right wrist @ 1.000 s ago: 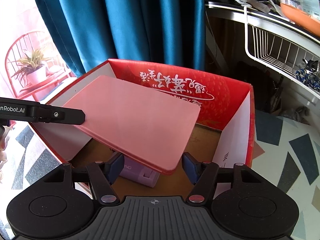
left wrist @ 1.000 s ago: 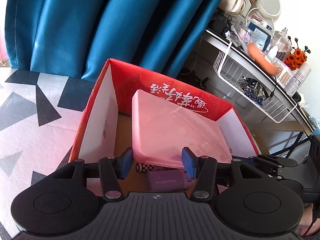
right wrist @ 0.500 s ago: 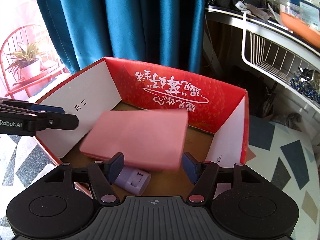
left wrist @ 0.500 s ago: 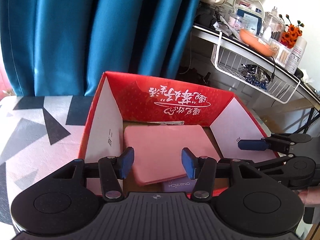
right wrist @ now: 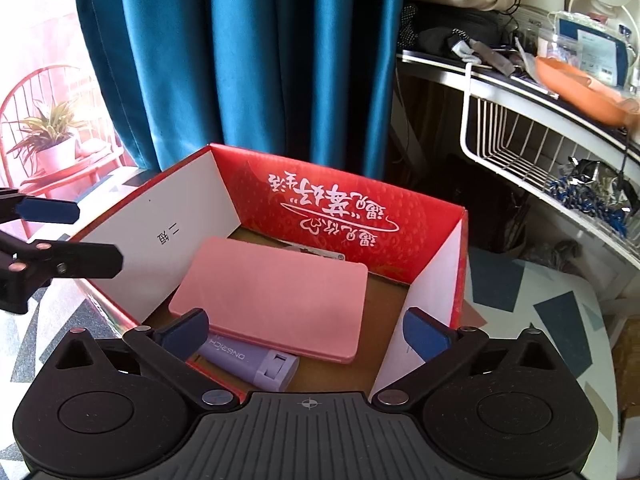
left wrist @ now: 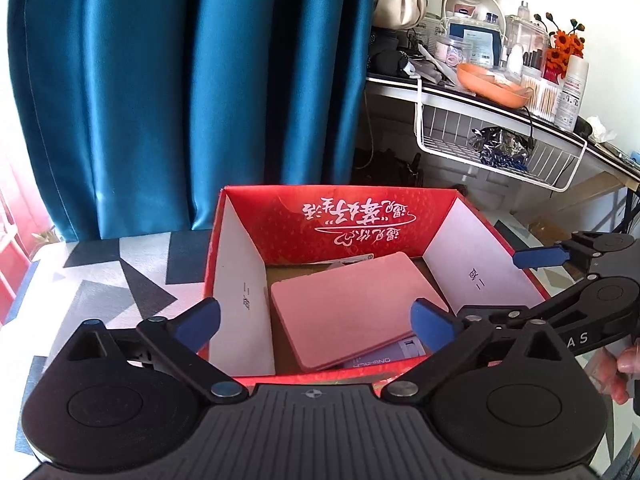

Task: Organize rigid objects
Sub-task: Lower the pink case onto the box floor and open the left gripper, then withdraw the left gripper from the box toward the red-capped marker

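A flat pink case (left wrist: 352, 308) lies in the red cardboard box (left wrist: 340, 216), tilted, with its near edge resting on a purple device (left wrist: 384, 358). My left gripper (left wrist: 316, 318) hovers above the box's near edge, its jaws opening wide with nothing between the pads. In the right wrist view the same pink case (right wrist: 276, 300) rests on the purple device (right wrist: 256, 360) inside the red box (right wrist: 332, 208). My right gripper (right wrist: 306, 328) also hangs over the box, jaws opening wide and holding nothing.
The box stands on a table with a grey, black and white patterned cloth (left wrist: 120, 272). A blue curtain (left wrist: 200, 80) hangs behind. A cluttered desk with a white wire basket (left wrist: 500, 156) is to the right. A hand (left wrist: 624, 368) holds the right gripper.
The pink case, raised and tilted at the fingertips a second ago, has dropped into the box. Both grippers' jaws have spread wide, and both have lifted back from the box.
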A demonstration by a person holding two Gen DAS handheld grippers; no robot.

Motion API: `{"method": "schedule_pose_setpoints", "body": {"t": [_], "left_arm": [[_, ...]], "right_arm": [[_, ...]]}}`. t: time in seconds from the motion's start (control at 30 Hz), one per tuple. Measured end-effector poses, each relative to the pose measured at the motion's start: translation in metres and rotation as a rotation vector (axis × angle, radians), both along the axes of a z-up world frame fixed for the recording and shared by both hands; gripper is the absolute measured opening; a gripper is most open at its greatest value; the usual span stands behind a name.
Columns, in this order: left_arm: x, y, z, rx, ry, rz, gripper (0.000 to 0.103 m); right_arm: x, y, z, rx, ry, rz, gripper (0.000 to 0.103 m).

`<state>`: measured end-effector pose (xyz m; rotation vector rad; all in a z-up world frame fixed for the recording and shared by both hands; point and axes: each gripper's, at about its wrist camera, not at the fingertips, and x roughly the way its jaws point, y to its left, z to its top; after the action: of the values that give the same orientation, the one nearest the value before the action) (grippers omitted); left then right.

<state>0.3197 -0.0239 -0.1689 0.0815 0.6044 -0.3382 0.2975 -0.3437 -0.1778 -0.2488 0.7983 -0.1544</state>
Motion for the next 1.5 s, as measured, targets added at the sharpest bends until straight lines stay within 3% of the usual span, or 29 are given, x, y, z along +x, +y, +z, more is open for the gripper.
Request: {"method": "schedule_pose_setpoints", "body": {"t": [0.37, 0.77, 0.9, 1.17, 1.4, 1.5], "left_arm": [[-0.037, 0.014, 0.011, 0.024, -0.037, 0.002, 0.103], [-0.085, 0.035, -0.013, 0.023, -0.005, 0.015, 0.103], [-0.104, 0.04, -0.032, -0.013, 0.029, 0.036, 0.103], [-0.129, 0.041, -0.075, -0.012, 0.1, 0.067, 0.102], [-0.142, 0.04, -0.095, 0.044, 0.107, 0.083, 0.102], [-0.15, 0.038, -0.104, 0.049, 0.122, 0.074, 0.102]], "right_arm": [[-0.03, 0.005, 0.013, 0.07, -0.044, -0.061, 0.103], [-0.08, 0.013, 0.002, 0.093, -0.088, -0.1, 0.103], [-0.103, 0.02, -0.012, 0.114, -0.09, -0.087, 0.103], [-0.149, 0.029, -0.062, 0.148, -0.05, -0.1, 0.103], [-0.178, 0.036, -0.102, 0.141, -0.036, -0.129, 0.103], [-0.187, 0.047, -0.109, 0.083, -0.043, -0.087, 0.103]]}}
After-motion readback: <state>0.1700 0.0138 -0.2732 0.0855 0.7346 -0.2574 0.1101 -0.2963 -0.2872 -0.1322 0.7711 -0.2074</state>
